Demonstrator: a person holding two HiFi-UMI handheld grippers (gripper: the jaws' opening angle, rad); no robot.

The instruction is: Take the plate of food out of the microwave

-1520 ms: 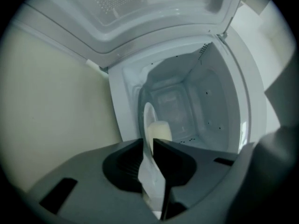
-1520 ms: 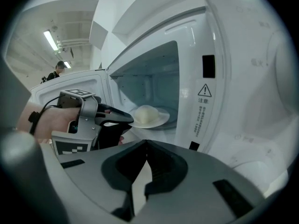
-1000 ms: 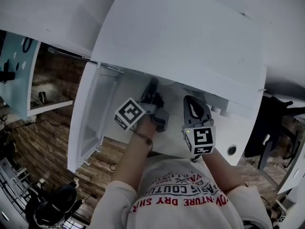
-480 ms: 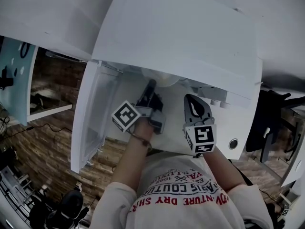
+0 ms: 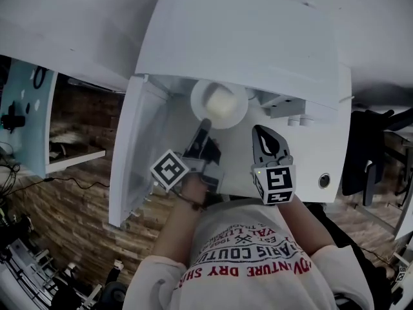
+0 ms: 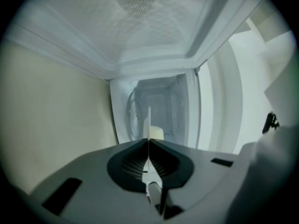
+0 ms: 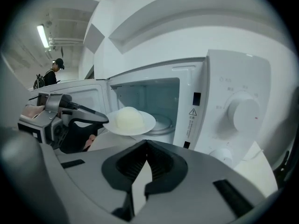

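A white plate (image 5: 219,103) carrying a pale dome of food (image 5: 220,99) hangs just outside the open front of the white microwave (image 5: 258,37). My left gripper (image 5: 204,124) is shut on the plate's near rim. In the left gripper view the plate (image 6: 149,122) shows edge-on between the closed jaws, with the food (image 6: 157,133) behind it. From the right gripper view the plate (image 7: 130,121) is level in front of the cavity, with the left gripper (image 7: 96,119) at its left edge. My right gripper (image 5: 261,133) is shut and empty, to the right of the plate.
The microwave door (image 5: 139,154) stands swung open to the left. A control panel with a round knob (image 7: 243,111) sits right of the cavity (image 7: 154,99). A person (image 7: 52,73) stands far back on the left. Wood floor (image 5: 71,225) lies below.
The left gripper has drawn back toward me with the plate, which now shows fully outside the microwave's top edge. The right gripper has barely moved.
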